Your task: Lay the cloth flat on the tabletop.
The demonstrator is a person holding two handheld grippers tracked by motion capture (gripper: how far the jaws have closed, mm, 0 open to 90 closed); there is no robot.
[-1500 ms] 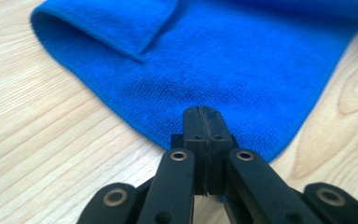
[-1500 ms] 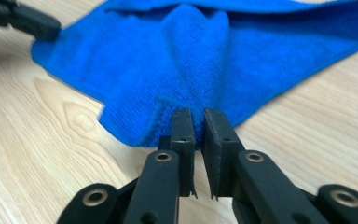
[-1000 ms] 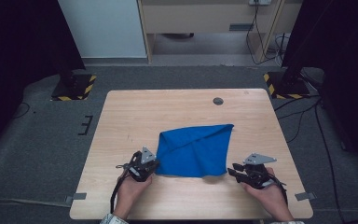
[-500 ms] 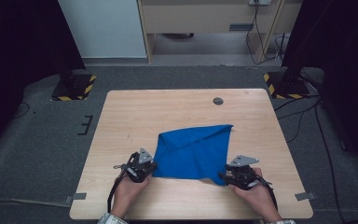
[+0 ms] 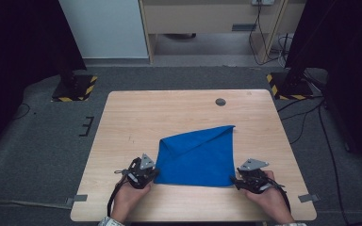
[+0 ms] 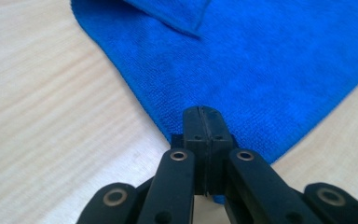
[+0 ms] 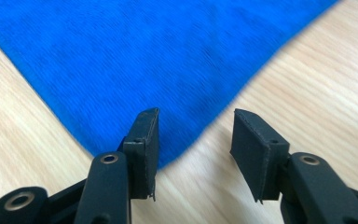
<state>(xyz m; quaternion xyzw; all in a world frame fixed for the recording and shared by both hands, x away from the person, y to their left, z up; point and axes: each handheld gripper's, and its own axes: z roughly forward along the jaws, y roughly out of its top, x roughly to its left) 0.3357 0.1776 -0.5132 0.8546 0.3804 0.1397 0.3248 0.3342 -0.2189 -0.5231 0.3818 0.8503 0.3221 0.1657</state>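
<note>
Now left gripper (image 5: 147,175) is clamping blue cloth (image 5: 199,155) at 7 o'clock on wood table (image 5: 136,117); right gripper (image 5: 239,181), jaws just opening, is gaping w/ nothing gripped; grey carpet (image 5: 42,122) surrounding.

Table (image 5: 136,113): light wood top, standing on the grey floor.
Grommet (image 5: 220,101): small dark round disc, sitting near the table's far edge, toward its far right corner.
Striped bases (image 5: 75,88): black and yellow, resting on the floor beyond both far corners.
Cabinet (image 5: 207,19): standing beyond the far edge.
</note>
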